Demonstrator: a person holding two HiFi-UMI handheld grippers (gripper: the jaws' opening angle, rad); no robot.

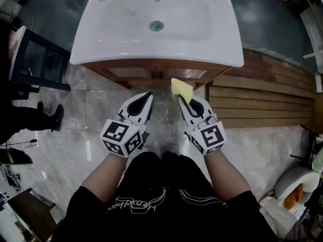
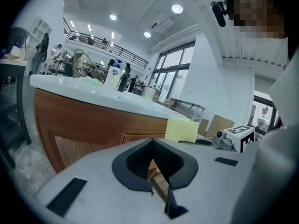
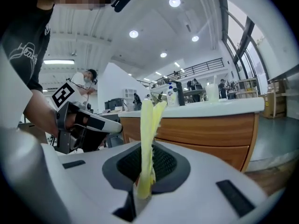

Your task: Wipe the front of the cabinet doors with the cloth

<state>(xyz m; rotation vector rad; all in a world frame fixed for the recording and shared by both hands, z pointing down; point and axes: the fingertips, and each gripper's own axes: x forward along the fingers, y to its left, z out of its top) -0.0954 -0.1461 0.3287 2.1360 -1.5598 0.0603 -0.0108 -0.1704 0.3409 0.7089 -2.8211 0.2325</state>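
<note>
Right gripper (image 1: 183,103) clamped on yellow cloth (image 1: 181,88), which stands upright near the wooden cabinet doors (image 1: 132,73). Left gripper (image 1: 149,97) alongside, jaws together, holding nothing.

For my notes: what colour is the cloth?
Pale yellow cloth; the head view shows it best.

The right gripper (image 3: 142,190) has its jaws closed on a yellow cloth (image 3: 147,139) standing upright, near the wooden cabinet doors (image 3: 205,139); the left gripper (image 3: 86,125) is alongside.
</note>
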